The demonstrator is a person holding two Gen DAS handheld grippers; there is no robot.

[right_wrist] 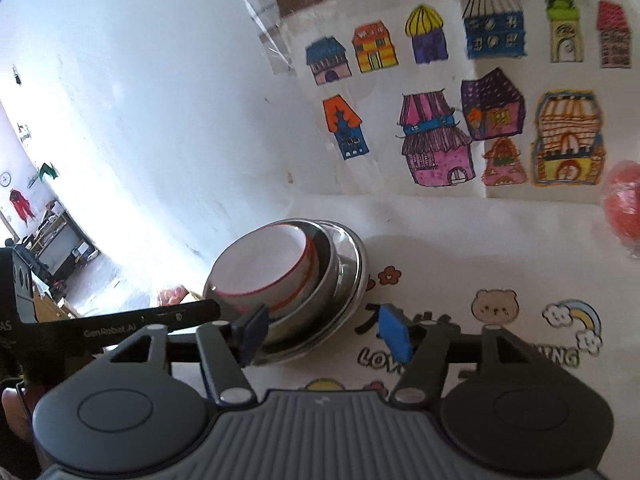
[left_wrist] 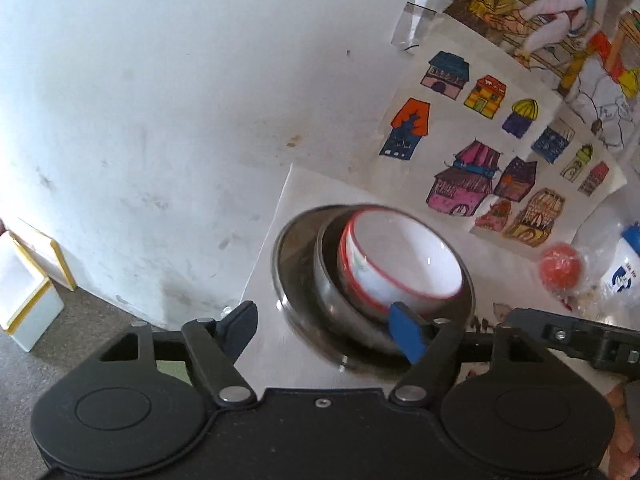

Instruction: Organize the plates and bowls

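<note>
A white bowl with a red rim sits nested in a steel bowl, which sits on a steel plate at the table's left corner. The same stack shows in the right wrist view: white bowl, steel bowl, plate. My left gripper is open and empty, just in front of the stack, its right pad against the bowls' near side. My right gripper is open and empty, in front of the stack's right side, its left pad near the plate's edge.
The table has a white cloth with cartoon prints. Coloured house drawings hang on the wall behind. A red ball in plastic and a blue-and-white container lie to the right. The floor and a white box lie left.
</note>
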